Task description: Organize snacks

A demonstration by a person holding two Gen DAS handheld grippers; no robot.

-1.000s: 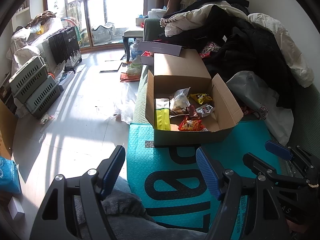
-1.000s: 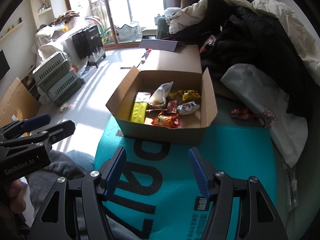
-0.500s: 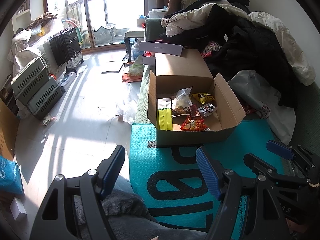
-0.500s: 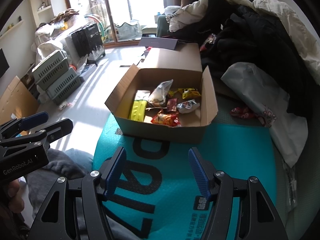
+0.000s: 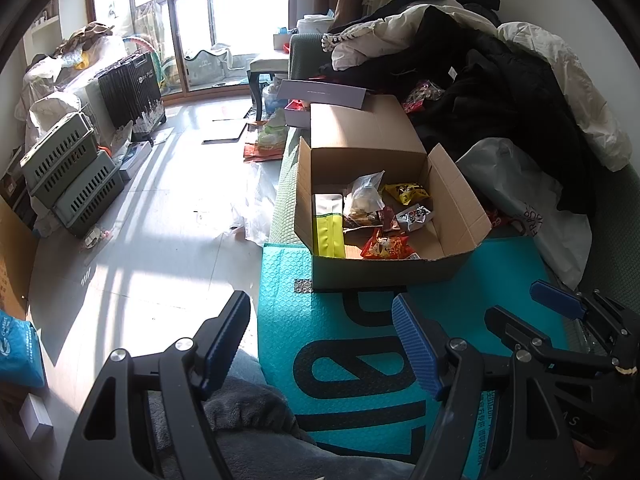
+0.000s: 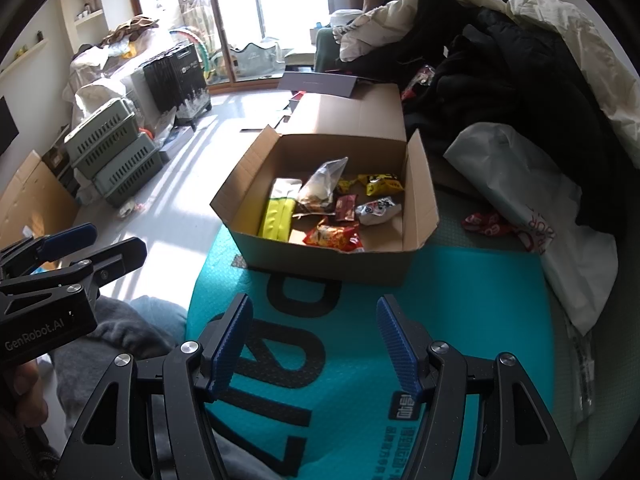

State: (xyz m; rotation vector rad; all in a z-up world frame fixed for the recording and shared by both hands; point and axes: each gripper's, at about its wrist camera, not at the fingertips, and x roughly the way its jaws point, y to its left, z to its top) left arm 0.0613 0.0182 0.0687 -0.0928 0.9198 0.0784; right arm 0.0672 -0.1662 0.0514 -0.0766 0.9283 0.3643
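Both grippers are hovering over the teal bubble mailer (image 6: pixel 460 300), short of the cardboard box (image 6: pixel 332 258). Left gripper (image 5: pixel 320 344) is standing with jaws apart, nothing between them; right gripper (image 6: pixel 316 346) likewise — jaws apart and empty.

Snacks are sitting loose inside the open box: a yellow-green pouch (image 6: pixel 276 220) along the left wall, a clear bag (image 6: pixel 320 190) leaning mid-box, a red packet (image 6: pixel 334 236) nearest the front wall, a white-and-black packet (image 6: pixel 376 210) and a yellow packet (image 6: pixel 380 186) toward the right flap. One more red wrapper (image 6: pixel 486 224) is lying outside on the green cushion, beside a white plastic bag (image 6: pixel 520 200).

Risks, as judged from here:
- Packets are overlapping; closing on one is likely dragging a neighbour along or pinching two at once.
- The front wall is shielding the red packet — a shallow approach could be knocking the box or folding the side flaps inward.
- The box is resting on the slick mailer, so a sideways push may be sliding it toward the cushion edge and the floor.
- The clear bag looks crinkly and slack; a grip at its tip could be slipping.
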